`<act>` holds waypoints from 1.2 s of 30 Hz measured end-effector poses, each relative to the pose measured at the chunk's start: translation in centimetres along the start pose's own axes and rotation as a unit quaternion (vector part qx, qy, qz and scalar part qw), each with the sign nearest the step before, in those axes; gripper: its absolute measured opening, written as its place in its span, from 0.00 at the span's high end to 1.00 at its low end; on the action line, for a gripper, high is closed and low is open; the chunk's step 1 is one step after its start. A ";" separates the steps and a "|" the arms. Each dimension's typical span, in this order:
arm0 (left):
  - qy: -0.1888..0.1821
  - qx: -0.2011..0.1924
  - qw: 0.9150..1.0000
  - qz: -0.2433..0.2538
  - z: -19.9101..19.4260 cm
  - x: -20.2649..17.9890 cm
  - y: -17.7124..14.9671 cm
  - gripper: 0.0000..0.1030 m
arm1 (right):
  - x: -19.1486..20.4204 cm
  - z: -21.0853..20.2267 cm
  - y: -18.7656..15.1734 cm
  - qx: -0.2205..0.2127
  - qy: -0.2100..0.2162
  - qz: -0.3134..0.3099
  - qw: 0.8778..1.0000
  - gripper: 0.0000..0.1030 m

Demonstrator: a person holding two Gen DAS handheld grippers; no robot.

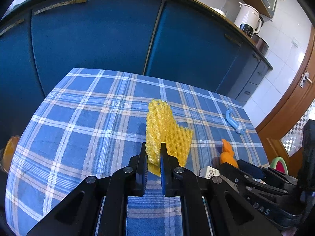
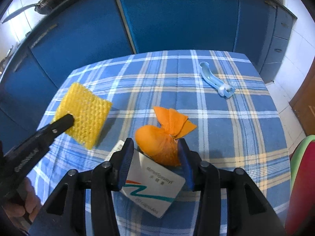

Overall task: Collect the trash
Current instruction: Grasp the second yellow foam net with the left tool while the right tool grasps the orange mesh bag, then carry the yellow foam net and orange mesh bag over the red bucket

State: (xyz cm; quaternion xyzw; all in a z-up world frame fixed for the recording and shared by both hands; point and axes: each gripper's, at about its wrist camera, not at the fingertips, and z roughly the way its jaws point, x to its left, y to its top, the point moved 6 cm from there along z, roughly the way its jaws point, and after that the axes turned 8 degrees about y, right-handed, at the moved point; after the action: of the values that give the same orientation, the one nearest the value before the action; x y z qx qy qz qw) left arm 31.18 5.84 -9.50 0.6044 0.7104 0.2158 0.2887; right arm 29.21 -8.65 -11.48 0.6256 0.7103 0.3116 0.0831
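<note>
Covering the table, a blue plaid cloth [image 2: 226, 118] faces blue cabinets [image 2: 177, 15].

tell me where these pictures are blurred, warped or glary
Left wrist view: fisheye bends the blue cabinet doors; yellow foam net sharp; glare on the white wall tiles. Right wrist view: same warp; the net's near edge smeared, orange tied bag fairly sharp.

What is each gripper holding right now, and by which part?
The left gripper pinches the yellow foam net by its near edge. The right gripper holds nothing: its jaws stand open around the orange wad and the white box.
</note>
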 end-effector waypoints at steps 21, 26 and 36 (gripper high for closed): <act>0.003 -0.006 1.000 0.010 -0.7 -0.7 -0.1 0.90 | -1.8 -2.4 0.4 -0.045 0.043 0.050 0.997 0.81; -0.005 -0.017 1.000 0.021 -2.5 -1.5 -0.1 0.90 | -1.8 -5.0 0.0 -0.068 0.052 0.046 0.995 0.81; -0.037 -0.033 0.998 0.042 -6.5 -4.1 -0.4 0.90 | -3.9 -10.3 -1.9 -0.104 0.062 0.067 0.990 0.81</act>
State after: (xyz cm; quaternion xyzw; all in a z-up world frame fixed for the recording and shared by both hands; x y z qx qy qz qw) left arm 26.90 2.00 -4.33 0.6312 0.6657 0.2285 0.3259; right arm 23.16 -15.83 -5.38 0.6397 0.6341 0.4266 0.0826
